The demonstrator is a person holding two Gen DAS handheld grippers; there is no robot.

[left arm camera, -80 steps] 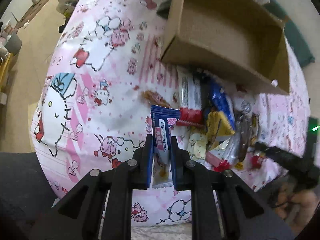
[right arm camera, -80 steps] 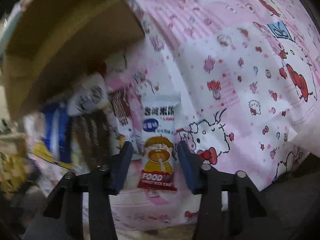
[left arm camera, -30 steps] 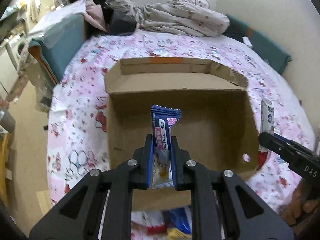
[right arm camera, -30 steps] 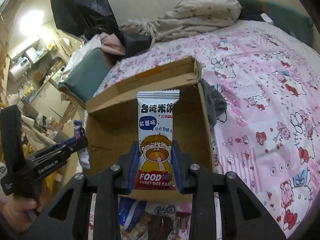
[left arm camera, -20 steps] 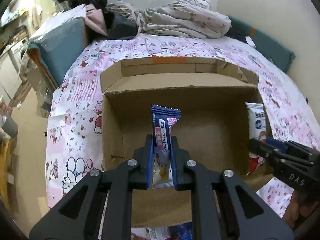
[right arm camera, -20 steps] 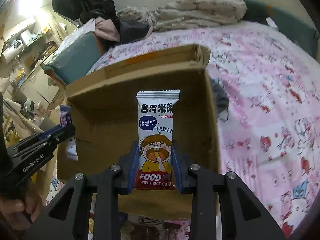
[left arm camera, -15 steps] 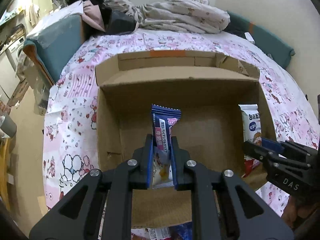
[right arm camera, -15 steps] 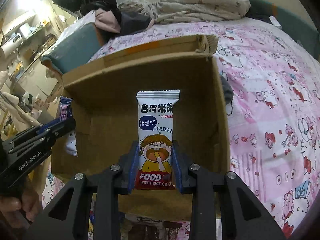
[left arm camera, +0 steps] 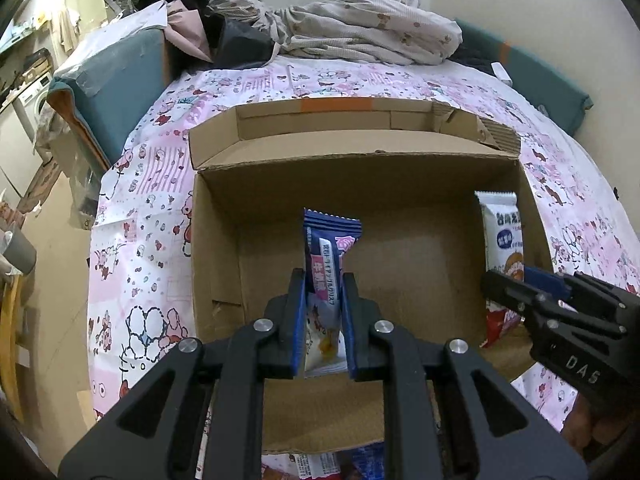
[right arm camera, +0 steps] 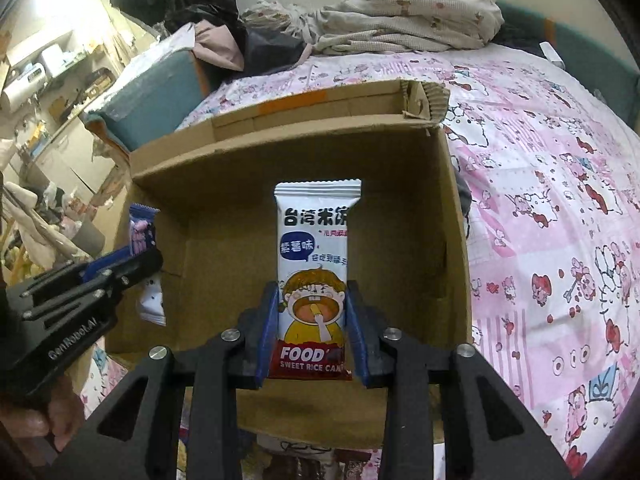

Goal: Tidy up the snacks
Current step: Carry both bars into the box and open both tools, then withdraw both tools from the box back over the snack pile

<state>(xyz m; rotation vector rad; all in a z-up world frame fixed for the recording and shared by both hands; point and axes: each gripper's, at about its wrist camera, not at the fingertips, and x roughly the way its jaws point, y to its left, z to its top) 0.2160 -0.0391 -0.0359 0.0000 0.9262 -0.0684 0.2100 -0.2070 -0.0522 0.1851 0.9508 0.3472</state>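
An open cardboard box point(left arm camera: 216, 240) point(right arm camera: 452, 240) lies on the pink patterned bed; its inside looks bare. My left gripper point(left arm camera: 323, 312) is shut on a dark blue snack packet point(left arm camera: 330, 248), held upright over the box's near left part. My right gripper point(right arm camera: 312, 328) is shut on a white rice cake packet point(right arm camera: 316, 248) with a cartoon child, held upright over the box's near right part. Each gripper shows in the other view, the right one in the left wrist view point(left arm camera: 508, 292) and the left one in the right wrist view point(right arm camera: 132, 268).
More snack packets point(left arm camera: 320, 468) lie on the pink sheet point(left arm camera: 136, 248) just in front of the box. A crumpled blanket point(left arm camera: 360, 36) and dark clothes lie at the bed's far end. A teal cushion point(left arm camera: 104, 80) is at the left, floor beyond.
Both grippers lifted their packets from the pile on the bed and carried them over the open box. The right gripper has come in farther over the box's right side.
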